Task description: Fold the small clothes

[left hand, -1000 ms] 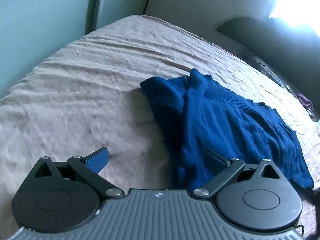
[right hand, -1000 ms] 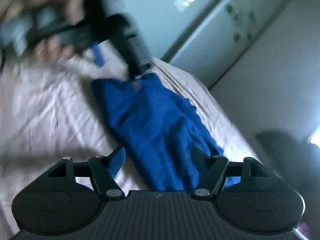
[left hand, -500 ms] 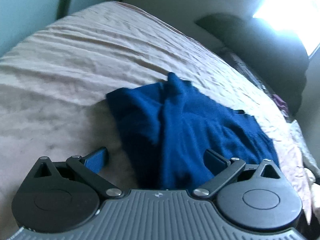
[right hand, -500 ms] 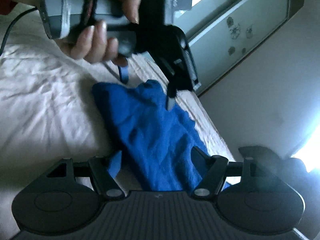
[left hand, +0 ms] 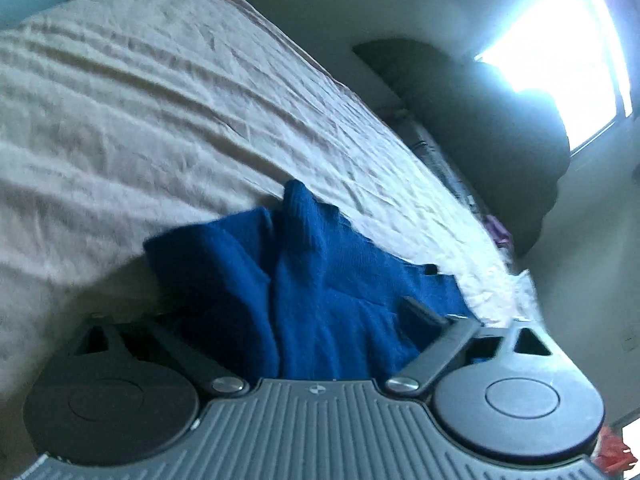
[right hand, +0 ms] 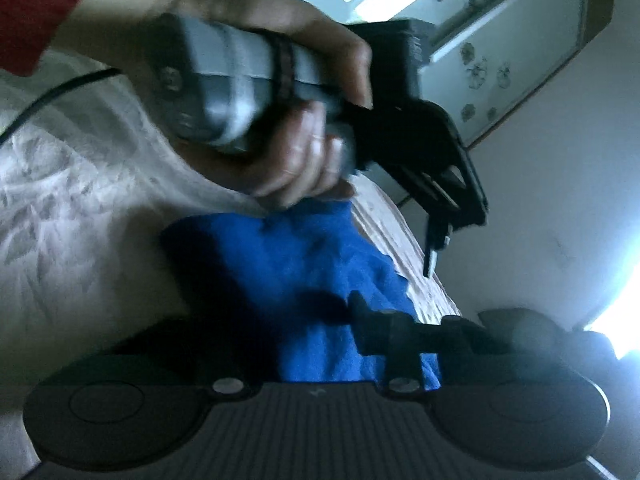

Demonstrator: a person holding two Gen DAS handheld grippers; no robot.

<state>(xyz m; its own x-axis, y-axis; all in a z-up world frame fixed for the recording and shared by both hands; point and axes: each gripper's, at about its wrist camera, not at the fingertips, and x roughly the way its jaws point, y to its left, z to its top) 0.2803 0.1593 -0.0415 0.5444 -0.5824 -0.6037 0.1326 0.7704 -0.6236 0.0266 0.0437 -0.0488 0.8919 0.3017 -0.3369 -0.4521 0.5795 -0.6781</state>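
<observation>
Garment (left hand: 320, 280) on bed (left hand: 140, 100), window (left hand: 560, 40) beyond, left tool (right hand: 430, 256) above garment's far edge

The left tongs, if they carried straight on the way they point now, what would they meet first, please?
Most likely the rumpled blue knitted garment: it fills the space between the left tongs, whose jaws have just been closing. Beyond it lies the wrinkled beige bedsheet. Depth is hard to judge through the fisheye.
</observation>
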